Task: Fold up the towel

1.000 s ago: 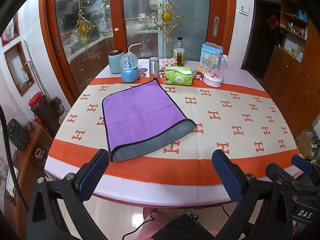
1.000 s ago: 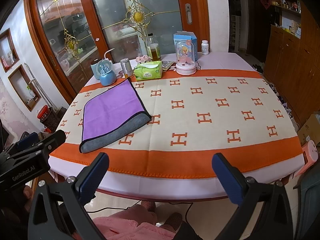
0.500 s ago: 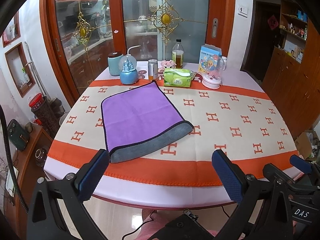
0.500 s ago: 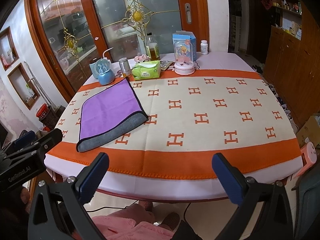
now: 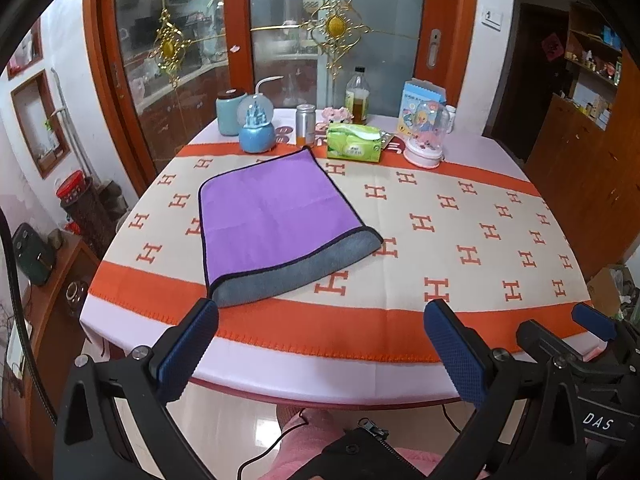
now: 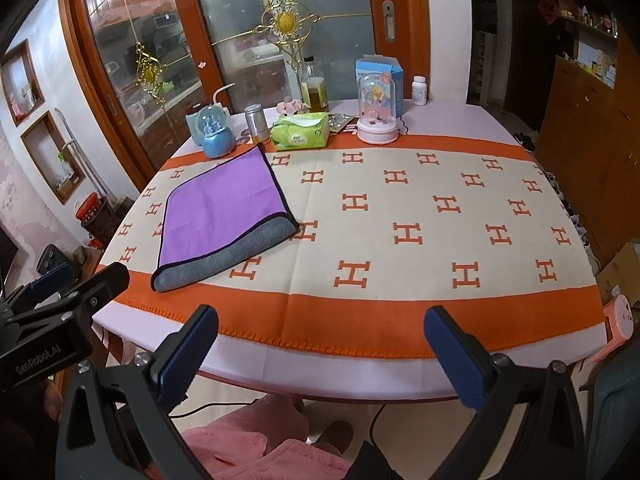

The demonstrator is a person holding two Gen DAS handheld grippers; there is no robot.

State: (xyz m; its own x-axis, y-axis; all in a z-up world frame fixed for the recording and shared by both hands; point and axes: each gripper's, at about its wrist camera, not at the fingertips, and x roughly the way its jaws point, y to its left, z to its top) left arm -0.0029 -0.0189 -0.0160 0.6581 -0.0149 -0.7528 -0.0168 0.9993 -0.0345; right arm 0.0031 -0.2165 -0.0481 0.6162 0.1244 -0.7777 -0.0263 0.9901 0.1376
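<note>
Compared with one second earlier, both wrist views sit slightly farther back from the table (image 5: 304, 376): the towel (image 5: 276, 220) appears a little higher and smaller in each view, and its fold and position on the cloth are unchanged. The towel is a soft rectangular microfibre piece, purple on the upper face and grey on the underside, edged with dark piping; it lies folded in half, with the rounded grey fold facing the grippers and the open corner pointing toward the far objects. It rests flat on a woven tablecloth (image 5: 460, 240) of cream fabric with orange H motifs and orange borders. The left gripper (image 5: 320, 344) is held wide open short of the near table edge; its blue textured pads (image 5: 188, 348) touch nothing, and the towel lies ahead, just left of its centre line. The right gripper (image 6: 320, 350) is likewise spread wide and empty, with the towel (image 6: 224, 208) ahead and well to its left. Beyond the towel stand a blue snow globe (image 5: 257, 130), a metal can (image 5: 305, 124), a green soft tissue pack (image 5: 354, 144) and a pink domed ornament (image 5: 426, 136).
</note>
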